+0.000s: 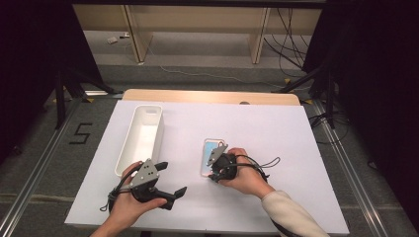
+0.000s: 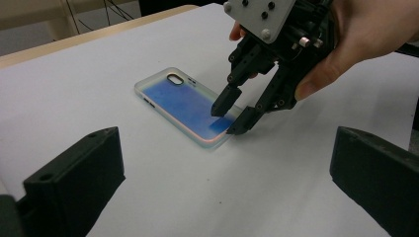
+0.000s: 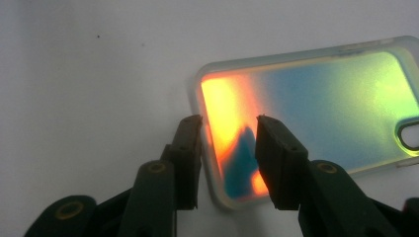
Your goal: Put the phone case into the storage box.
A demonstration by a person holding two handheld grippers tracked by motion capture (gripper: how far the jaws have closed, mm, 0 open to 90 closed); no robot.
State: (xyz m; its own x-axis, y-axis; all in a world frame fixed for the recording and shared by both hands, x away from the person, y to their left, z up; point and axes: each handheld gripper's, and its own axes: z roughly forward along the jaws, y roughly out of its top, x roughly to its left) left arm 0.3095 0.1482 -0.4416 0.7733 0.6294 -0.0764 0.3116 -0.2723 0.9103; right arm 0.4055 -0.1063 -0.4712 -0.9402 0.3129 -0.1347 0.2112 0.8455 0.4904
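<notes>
A translucent iridescent phone case lies flat, open side up, on the white sheet at the table's middle. My right gripper points down at its near end. In the right gripper view the case glows orange, blue and green, and my right gripper stands open astride one long edge near a corner, one jaw outside the wall and one over the inside. The left gripper view shows the case and the right gripper from the side. My left gripper rests wide open at the front left, holding nothing.
A long white bin stands on the left of the white sheet, just beyond my left hand. The wooden table edge runs along the back. Shelving legs and cables lie on the floor behind.
</notes>
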